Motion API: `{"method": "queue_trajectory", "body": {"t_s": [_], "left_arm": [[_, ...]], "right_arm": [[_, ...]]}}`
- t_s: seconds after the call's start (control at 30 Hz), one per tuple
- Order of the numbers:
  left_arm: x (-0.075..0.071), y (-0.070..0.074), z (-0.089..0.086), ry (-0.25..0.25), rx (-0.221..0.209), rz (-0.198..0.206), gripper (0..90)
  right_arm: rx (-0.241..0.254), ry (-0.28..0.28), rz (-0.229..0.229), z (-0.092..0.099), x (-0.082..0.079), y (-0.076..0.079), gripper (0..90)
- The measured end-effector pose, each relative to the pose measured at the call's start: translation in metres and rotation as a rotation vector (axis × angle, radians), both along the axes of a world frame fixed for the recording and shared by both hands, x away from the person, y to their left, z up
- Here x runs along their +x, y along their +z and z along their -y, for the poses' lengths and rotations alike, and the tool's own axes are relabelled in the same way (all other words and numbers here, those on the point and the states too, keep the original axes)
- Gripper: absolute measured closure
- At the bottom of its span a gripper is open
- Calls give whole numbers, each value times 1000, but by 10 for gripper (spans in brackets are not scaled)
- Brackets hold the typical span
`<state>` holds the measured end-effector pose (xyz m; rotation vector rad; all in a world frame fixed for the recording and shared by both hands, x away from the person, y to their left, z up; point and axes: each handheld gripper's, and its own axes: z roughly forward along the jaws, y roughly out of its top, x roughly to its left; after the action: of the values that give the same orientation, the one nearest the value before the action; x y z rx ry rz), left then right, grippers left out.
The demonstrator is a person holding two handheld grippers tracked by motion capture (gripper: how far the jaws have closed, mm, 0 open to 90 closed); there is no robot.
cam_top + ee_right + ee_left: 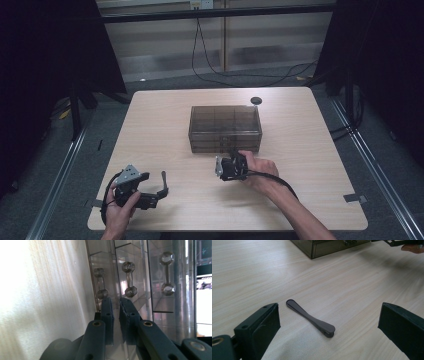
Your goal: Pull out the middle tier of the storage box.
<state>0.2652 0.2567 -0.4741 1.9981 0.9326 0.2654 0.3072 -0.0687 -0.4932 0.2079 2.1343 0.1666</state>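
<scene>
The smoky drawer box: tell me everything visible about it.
The drawer box is a dark, see-through plastic chest with stacked drawers, each fronted by a clear faceted handle. It stands upright at the middle of the wooden table, drawers looking closed. The right gripper, jaws nearly together, sits at its front near the handles; contact cannot be told.

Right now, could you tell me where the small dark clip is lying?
In the left gripper view, the dark clip lies flat on the table between the open left gripper, short of the smoky drawer box.

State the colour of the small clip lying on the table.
The clip is dark grey, nearly black; the left gripper view shows it best.
</scene>
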Motion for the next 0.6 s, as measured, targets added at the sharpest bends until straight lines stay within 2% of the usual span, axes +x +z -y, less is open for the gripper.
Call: {"method": "queue_trajectory", "body": {"t_s": [0.2, 0.23, 0.33, 0.6], "left_arm": [[0, 0, 0, 0, -2, 1, 38], [0, 0, 0, 1, -1, 2, 38], [0, 0, 0, 2, -4, 2, 39], [0, 0, 0, 0, -4, 2, 38]], "right_arm": [[-18, -9, 13, -3, 1, -2, 820], [-36, 1, 31, -5, 3, -2, 821], [-50, 2, 43, -6, 3, -3, 817], [-53, 4, 76, -9, 1, -2, 811]]}}
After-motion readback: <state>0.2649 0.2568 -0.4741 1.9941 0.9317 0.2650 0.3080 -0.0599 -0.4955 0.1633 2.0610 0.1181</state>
